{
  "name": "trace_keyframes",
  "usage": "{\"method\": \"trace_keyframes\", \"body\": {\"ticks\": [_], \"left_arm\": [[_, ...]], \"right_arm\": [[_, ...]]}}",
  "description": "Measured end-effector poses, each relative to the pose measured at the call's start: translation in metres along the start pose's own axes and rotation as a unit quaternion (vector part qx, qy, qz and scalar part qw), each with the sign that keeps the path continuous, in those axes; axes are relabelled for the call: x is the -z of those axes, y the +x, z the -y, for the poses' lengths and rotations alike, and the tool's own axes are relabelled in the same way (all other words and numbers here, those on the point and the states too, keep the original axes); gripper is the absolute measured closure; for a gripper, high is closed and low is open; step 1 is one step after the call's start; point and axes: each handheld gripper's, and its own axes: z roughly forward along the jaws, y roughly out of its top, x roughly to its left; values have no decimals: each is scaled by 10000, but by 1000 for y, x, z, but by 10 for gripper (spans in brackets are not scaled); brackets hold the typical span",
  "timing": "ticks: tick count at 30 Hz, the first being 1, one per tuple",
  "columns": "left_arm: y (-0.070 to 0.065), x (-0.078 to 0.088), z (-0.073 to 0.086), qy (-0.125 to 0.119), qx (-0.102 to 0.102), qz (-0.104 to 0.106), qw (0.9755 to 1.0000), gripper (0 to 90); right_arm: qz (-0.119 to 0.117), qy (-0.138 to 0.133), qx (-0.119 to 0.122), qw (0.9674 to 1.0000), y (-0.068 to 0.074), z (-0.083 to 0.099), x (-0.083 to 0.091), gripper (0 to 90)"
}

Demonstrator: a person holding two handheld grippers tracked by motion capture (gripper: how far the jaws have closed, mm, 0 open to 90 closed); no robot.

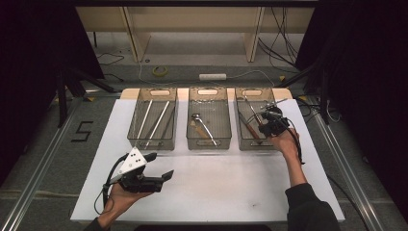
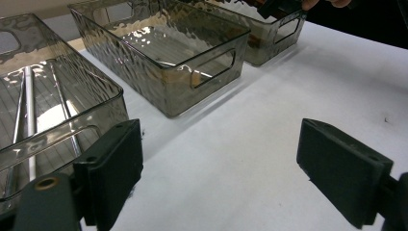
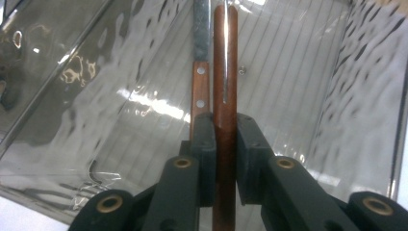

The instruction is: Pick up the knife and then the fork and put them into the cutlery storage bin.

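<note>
Pinching a brown wooden handle (image 3: pixel 225 96), the right gripper (image 3: pixel 225 139) has both pads pressed on its sides; the handle runs straight along the jaw line, its long axis pointing away from the gripper into the right bin (image 1: pixel 243 139). In the right gripper view its far end reaches past the pads and its near end passes down between the jaw arms. Just left of it in that view a knife (image 3: pixel 201 57) with a riveted wooden grip and steel blade lies on the bin floor, parallel to the held handle. In the high view the right gripper (image 1: pixel 272 122) sits over the right bin's near right part, and whether the handle touches the floor is not clear.

Middle bin (image 1: pixel 209 143) holds a metal utensil with a rounded head (image 1: pixel 202 126), lying diagonally. Left bin (image 1: pixel 151 144) holds long thin pale sticks (image 1: pixel 156 120), running near to far.

The left gripper (image 2: pixel 219 163) is low over the white table (image 1: pixel 231 183), near left, jaws spread wide with nothing between them, aimed toward the bins.
</note>
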Motion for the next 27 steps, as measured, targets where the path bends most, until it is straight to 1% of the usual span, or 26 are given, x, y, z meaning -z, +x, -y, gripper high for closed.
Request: {"method": "trace_keyframes", "body": {"ticks": [6,15,23,27], "left_arm": [[0,0,0,-1,-2,-10,10000,157],[0,0,0,24,-2,-33,10000,157],[0,0,0,-7,-7,-63,10000,158],[0,0,0,-14,4,-76,10000,158]], "right_arm": [[-68,27,-51,10000,-1,-2,0,811],[-114,182,-141,9997,0,-2,-1,810],[-162,280,-180,9993,-1,-1,-2,808],[-239,250,-229,9991,-1,-1,-2,786]]}}
